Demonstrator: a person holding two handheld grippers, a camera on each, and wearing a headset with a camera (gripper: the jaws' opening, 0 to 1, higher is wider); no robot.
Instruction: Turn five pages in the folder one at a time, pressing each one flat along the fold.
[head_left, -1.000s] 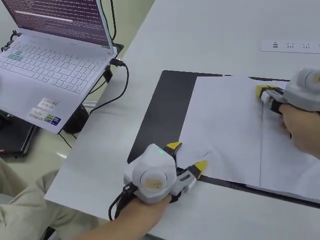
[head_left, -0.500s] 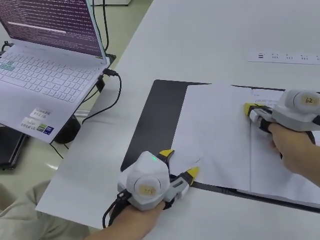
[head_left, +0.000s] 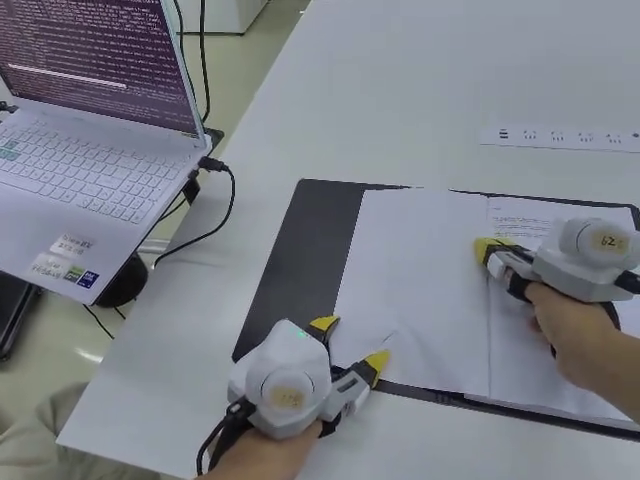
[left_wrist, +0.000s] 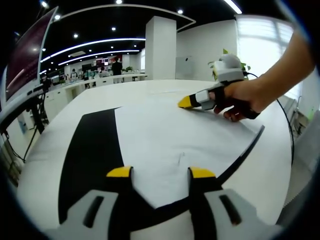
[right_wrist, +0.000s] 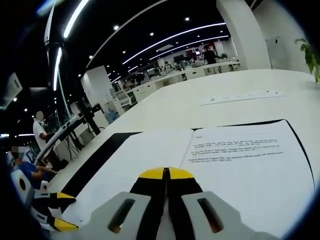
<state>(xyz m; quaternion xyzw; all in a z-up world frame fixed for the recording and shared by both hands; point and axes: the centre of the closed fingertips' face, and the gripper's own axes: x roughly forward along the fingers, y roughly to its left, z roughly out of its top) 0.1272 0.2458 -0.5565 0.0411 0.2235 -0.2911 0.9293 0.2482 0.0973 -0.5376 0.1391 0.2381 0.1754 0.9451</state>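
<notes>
Right gripper (head_left: 487, 250), jaws together, has slid toward 6 o'clock down the fold (head_left: 490, 335). Left gripper (head_left: 350, 342), jaws apart, rests on the turned page (head_left: 420, 275) at its 7 o'clock corner. Paper probably light and limp: take a free corner.

Reads as an open-plan office: a long white worktable (head_left: 420, 80) carrying an open laptop (head_left: 90, 110) at ten o'clock and a power strip (head_left: 560, 138) at two o'clock in the head view. Farther back in the gripper views, rows of white desks (right_wrist: 200, 67), a broad white column (left_wrist: 160, 47), curving ceiling light strips (right_wrist: 170, 37) and downlights, plus a leafy plant (right_wrist: 311, 57) at three o'clock.
</notes>
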